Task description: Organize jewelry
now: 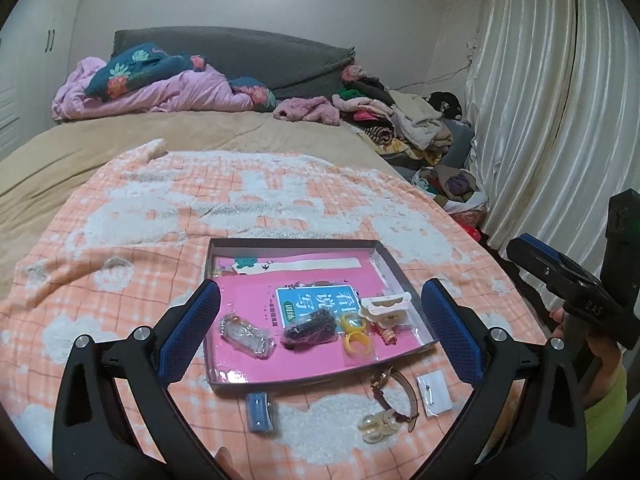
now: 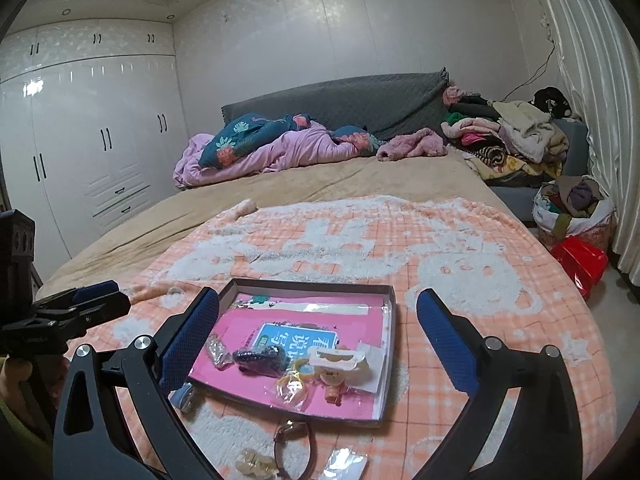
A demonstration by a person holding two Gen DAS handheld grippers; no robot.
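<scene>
The left gripper (image 1: 320, 320) hung with its blue-padded fingers spread wide and nothing between them, and the right gripper (image 2: 318, 330) was the same, fully spread, holding and touching nothing. Both hovered above the near end of a shallow grey cardboard box tray (image 1: 394, 270) lined with a pink printed sheet.

The tray lay on an orange-and-white checked fleece blanket (image 1: 140, 216) spread over a tan-covered bed (image 1: 80, 148), with a rumpled pink quilt (image 1: 180, 92) against the grey headboard at the far end, a heap of folded clothes (image 1: 404, 120) at the far right, white curtains (image 1: 560, 100) on the right and a white wardrobe (image 2: 92, 140) on the left.

In the tray sat a bagged dark bead bracelet (image 1: 310, 326), two yellow rings in a clear bag (image 1: 354, 330), a cream hair claw (image 1: 386, 306) and a clear crumpled packet (image 1: 244, 332) towards the left. On the blanket just near the tray lay a brown-strapped wristwatch (image 1: 394, 394), its strap running near to far, a blue hair clip (image 1: 259, 412), likewise lengthways near to far, a pale translucent hair claw (image 1: 376, 426) and a small white card in a packet (image 1: 434, 392).
</scene>
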